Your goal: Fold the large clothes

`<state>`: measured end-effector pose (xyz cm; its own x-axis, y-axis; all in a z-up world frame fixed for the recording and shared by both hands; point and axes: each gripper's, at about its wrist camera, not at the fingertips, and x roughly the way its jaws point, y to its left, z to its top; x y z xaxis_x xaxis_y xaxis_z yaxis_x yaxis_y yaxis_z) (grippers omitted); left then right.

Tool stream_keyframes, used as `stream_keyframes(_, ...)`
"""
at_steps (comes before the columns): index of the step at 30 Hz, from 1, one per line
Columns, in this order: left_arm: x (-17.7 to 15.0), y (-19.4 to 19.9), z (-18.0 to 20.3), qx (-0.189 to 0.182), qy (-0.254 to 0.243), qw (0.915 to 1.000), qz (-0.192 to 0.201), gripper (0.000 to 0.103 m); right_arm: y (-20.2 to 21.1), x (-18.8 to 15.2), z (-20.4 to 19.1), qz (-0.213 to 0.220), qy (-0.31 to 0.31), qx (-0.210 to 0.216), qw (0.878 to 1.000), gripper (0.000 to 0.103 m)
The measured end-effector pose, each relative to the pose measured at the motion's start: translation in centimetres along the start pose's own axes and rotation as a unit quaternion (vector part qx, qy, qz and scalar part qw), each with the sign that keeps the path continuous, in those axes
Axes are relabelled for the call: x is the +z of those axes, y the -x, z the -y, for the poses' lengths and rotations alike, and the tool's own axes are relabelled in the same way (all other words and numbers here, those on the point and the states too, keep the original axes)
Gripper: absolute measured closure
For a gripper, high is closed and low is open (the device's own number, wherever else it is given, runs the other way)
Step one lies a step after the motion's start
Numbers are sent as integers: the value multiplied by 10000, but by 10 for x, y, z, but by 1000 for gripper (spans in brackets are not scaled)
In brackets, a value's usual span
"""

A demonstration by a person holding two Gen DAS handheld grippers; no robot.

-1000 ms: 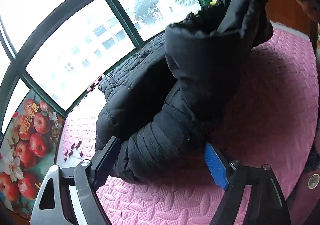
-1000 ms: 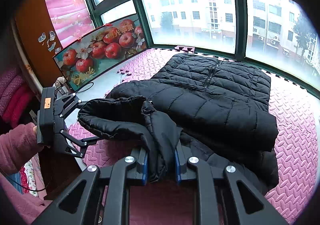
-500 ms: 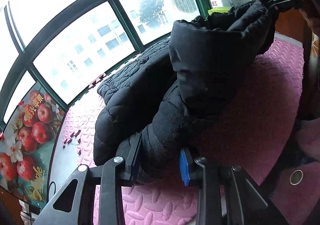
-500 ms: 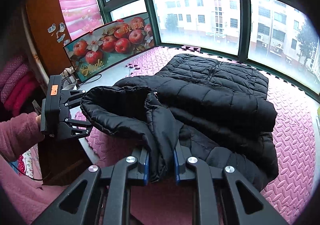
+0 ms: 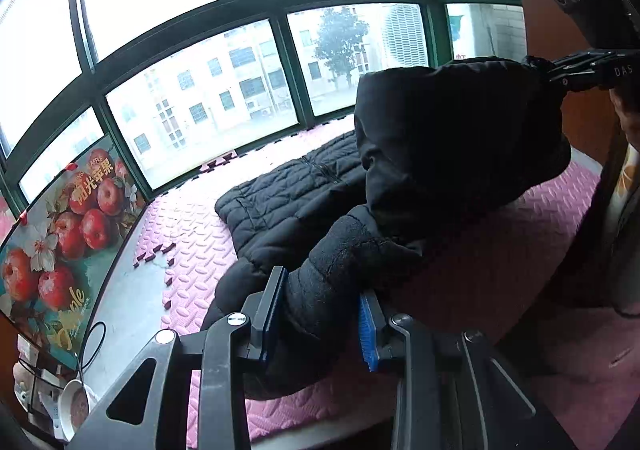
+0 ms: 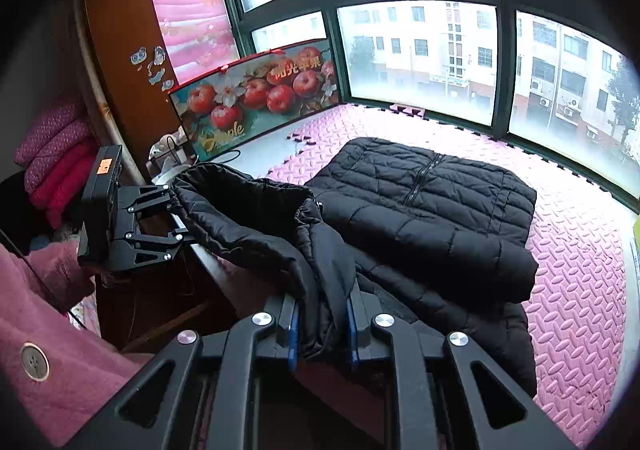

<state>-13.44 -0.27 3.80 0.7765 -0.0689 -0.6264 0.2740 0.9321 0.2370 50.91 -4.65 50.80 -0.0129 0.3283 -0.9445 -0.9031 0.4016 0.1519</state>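
A black quilted puffer jacket [image 5: 300, 202] lies zipper-up on the pink foam mat [image 5: 192, 234]. Its near end is raised off the mat and hangs between both grippers. My left gripper [image 5: 320, 318] is shut on a thick fold of that raised end, which fills the gap between the blue pads. In the right wrist view the jacket [image 6: 432, 202] spreads toward the window, and my right gripper [image 6: 322, 326] is shut on another fold of the raised end. The left gripper [image 6: 176, 210] also shows there at the left, and the right gripper [image 5: 560, 70] shows in the left wrist view at upper right.
Big windows [image 6: 416, 50] ring the far side of the mat [image 6: 580, 270]. An apple poster board [image 6: 256, 102] leans at the left edge, with a cable and a bowl [image 5: 76, 406] near it. A wooden cabinet [image 6: 116, 62], stacked pink bedding [image 6: 56, 154] and a person's pink sleeve [image 6: 60, 350] are at left.
The left gripper's jaws closed on the jacket's near end and carried it upward. The right gripper also rose with its fold, so more of the jacket hangs above the mat.
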Motion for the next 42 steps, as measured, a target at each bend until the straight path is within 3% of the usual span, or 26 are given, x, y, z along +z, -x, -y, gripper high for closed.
stream_keyframes(5,58,-28,-42,-8,166,9998,126,68,-15,55,36,275,-125,-28,9995,85)
stream_keyframes(9,108,-80,-86,7,286,9996,46,68,-44,102,77,310,-327,-89,9989,85)
stream_keyframes(15,181,-200,-148,96,374,9977,-559,68,-112,162,141,172,-688,-297,9970,86)
stream_keyframes(19,206,-270,-166,257,511,9940,-927,68,-161,182,179,-6,-951,-456,9944,86)
stream_keyframes(26,202,-357,-162,313,803,9847,-1516,68,-232,177,229,-455,-1596,-638,9841,82)
stream_keyframes(30,197,-373,-154,246,948,9826,-1580,65,-213,180,226,-258,-1409,-776,9866,80)
stream_keyframes(32,195,-378,-153,268,992,9811,-1642,64,-196,180,215,-210,-1167,-1127,9865,79)
stream_keyframes(34,188,-391,-169,244,1089,9797,-1665,62,-181,179,207,-122,-877,-1231,9884,78)
stream_keyframes(36,184,-393,-173,213,1179,9790,-1651,62,-172,173,200,-130,-710,-1254,9895,69)
stream_keyframes(38,181,-400,-178,224,1213,9782,-1668,61,-171,160,197,-149,-592,-1401,9883,53)
stream_keyframes(42,179,-410,-181,269,1181,9777,-1716,59,-203,135,214,-463,-673,-1626,9833,53)
